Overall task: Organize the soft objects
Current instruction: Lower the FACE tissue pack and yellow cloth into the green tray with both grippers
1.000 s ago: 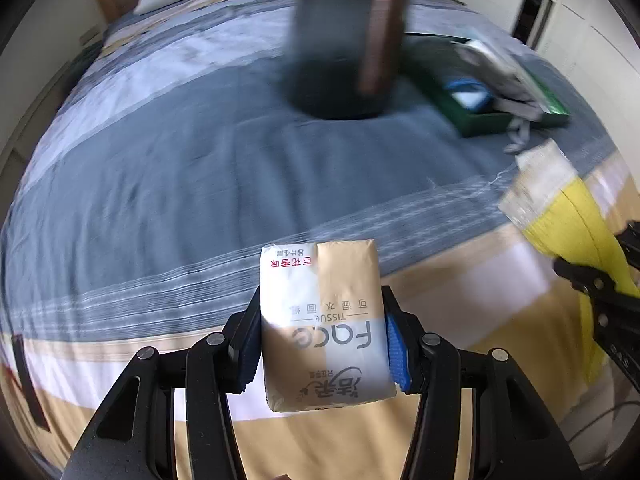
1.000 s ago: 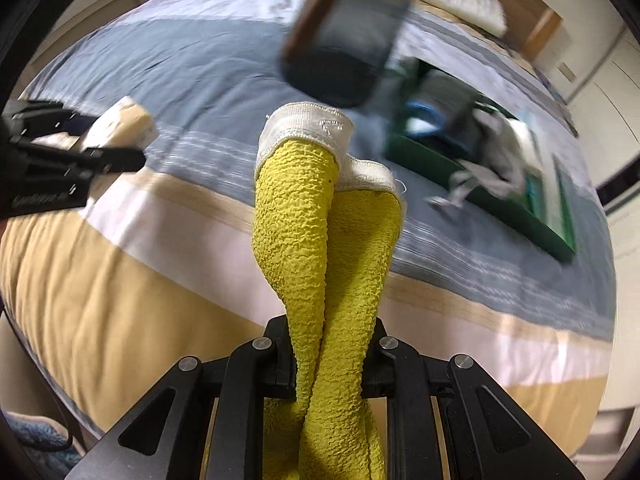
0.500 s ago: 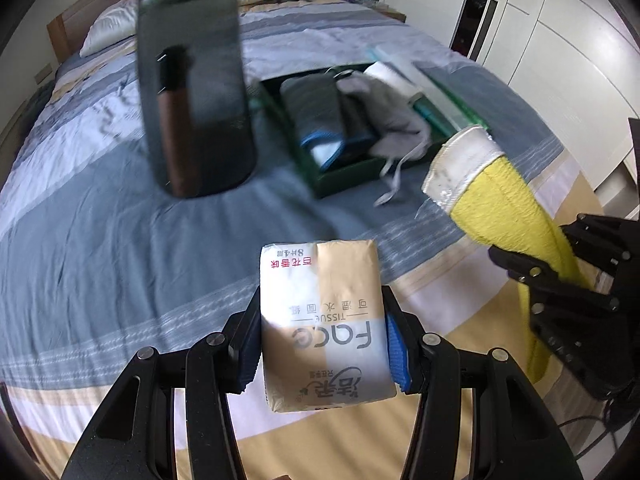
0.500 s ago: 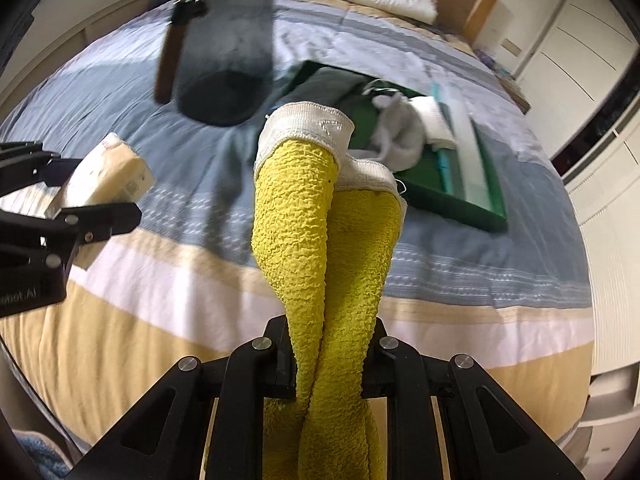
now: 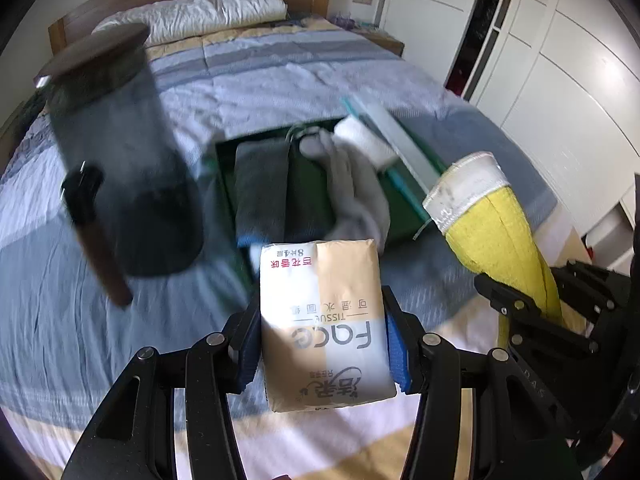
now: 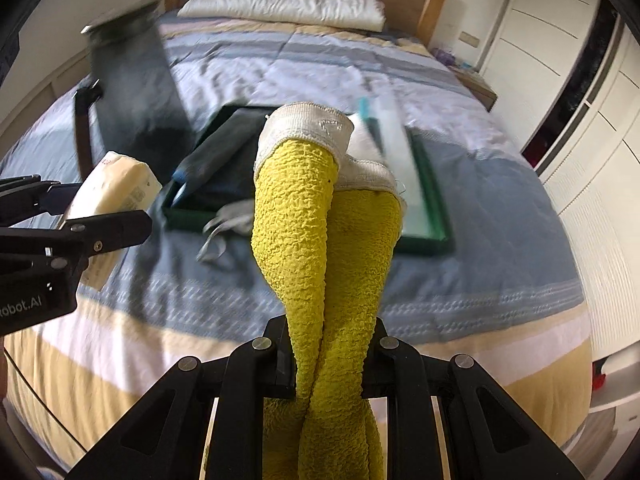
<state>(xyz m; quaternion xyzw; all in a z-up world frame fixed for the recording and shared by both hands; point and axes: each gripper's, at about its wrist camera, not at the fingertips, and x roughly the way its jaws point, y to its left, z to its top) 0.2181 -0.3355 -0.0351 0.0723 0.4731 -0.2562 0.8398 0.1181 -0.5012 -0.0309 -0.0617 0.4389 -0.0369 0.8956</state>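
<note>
A beige and white tissue pack (image 5: 324, 320) sits clamped between the blue pads of my left gripper (image 5: 322, 344), held above the striped bed. The pack (image 6: 116, 196) and the left gripper (image 6: 60, 224) also show at the left of the right wrist view. My right gripper (image 6: 326, 364) is shut on a pair of yellow gloves with white cuffs (image 6: 320, 232); the gloves (image 5: 492, 224) rise at the right of the left wrist view. Ahead on the bed lies a green tray (image 5: 224, 184) (image 6: 424, 240) holding a dark folded cloth (image 5: 260, 192) and grey fabric (image 5: 356, 188).
A dark cylindrical container with a brown handle (image 5: 120, 168) (image 6: 132, 92) stands left of the tray on the bedspread (image 5: 60, 320). White pillows (image 5: 200, 12) and a wooden headboard lie at the far end. White wardrobe doors (image 5: 560, 60) line the right side.
Both grippers have swung toward the green tray while keeping their loads. The tray and dark container shifted left and closer in both views, and the headboard has come into sight.
</note>
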